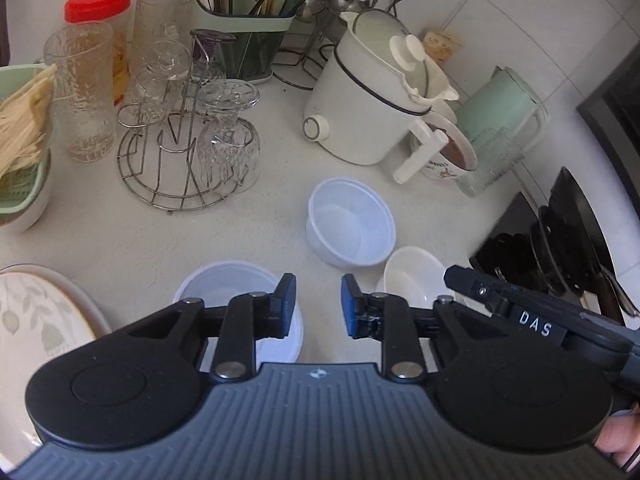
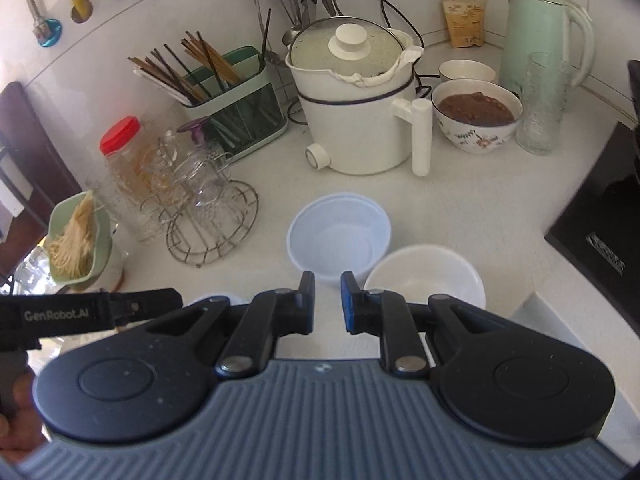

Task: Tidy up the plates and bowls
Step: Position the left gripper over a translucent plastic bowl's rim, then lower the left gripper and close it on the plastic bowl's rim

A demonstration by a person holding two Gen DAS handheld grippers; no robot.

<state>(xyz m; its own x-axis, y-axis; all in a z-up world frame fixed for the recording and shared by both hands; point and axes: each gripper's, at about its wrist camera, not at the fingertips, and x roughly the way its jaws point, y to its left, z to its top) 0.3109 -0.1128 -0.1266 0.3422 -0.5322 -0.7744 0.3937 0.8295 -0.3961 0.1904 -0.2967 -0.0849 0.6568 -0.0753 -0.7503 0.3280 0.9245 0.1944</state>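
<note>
On the pale speckled surface (image 1: 132, 240), starting at the far left, a cream plate (image 1: 36, 320) with a printed leaf pattern lies at the edge, behind it a mint-green basket (image 1: 24, 184) holding pale noodles. Next comes a tall textured glass (image 1: 82, 92), a jar with a red lid (image 1: 98, 2), and a round wire rack (image 1: 176, 168) carrying upturned cut-glass tumblers. Behind the rack a green holder (image 2: 236, 100) is full of wooden and dark chopsticks. Toward the middle stands a smooth white electric pot (image 2: 356, 120) with a glass lid, a round knob and a stubby white handle. In front of it three bowls sit near one another: a translucent plastic bowl (image 1: 240, 304) under the left tongs (image 1: 318, 306), a second translucent bowl (image 2: 338, 236) farther back, and just to its right a smaller glossy white bowl (image 2: 424, 276). The left tongs stand open, nothing between the blue pads; the right tongs (image 2: 327, 304) are nearly closed and empty, poised above the near rims of the two bowls. The left tool's side reads "GenRobot.AI", the right tool's "DAS". Farther right are a flowered bowl (image 2: 476, 120) of brown food, a ribbed glass (image 2: 544, 104), a mint kettle (image 2: 548, 36), a yellow packet (image 2: 464, 20) whose print is too small to read, and a black stove (image 2: 596, 224).
</note>
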